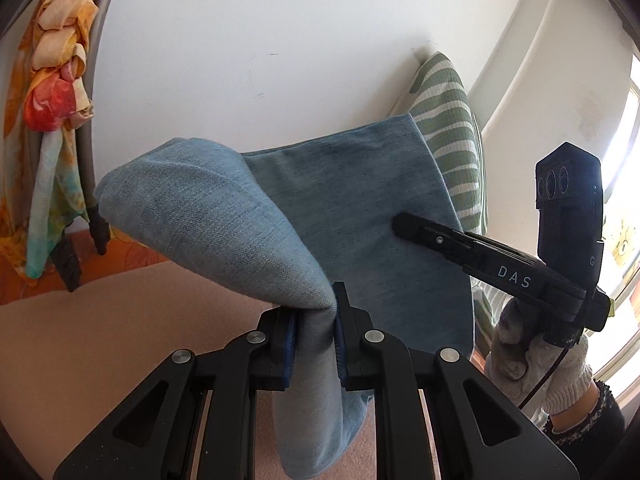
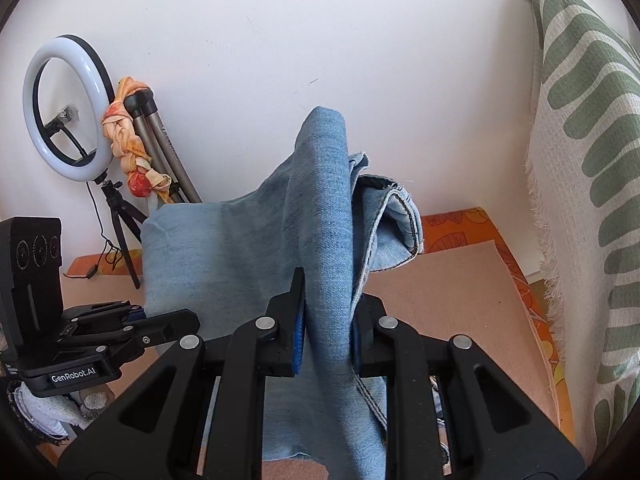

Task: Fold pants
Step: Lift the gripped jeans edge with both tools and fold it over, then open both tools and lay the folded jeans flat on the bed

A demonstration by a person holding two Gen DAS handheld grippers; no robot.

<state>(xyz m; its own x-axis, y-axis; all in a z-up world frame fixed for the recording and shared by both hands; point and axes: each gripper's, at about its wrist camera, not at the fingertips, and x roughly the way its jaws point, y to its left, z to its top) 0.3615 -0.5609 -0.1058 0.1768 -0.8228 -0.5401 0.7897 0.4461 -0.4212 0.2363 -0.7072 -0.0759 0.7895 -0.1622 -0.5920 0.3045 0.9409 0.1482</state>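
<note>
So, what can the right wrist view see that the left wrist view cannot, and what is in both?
Only the right wrist view shows the ring light on its small tripod, and the stitched hem of the jeans.

Only the left wrist view shows the bright window and the gloved hand under the right tongs.

Both show the jeans, pinched by the left tongs and the right tongs, plus the white wall, the green striped cushion, the knotted orange scarf and the beige surface.

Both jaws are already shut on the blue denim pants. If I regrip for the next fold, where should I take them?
Probably the stitched hem of the blue denim pants, approached from the right: that doubled edge hangs free beside the right gripper, firmer than the loose panel by the left gripper.
</note>
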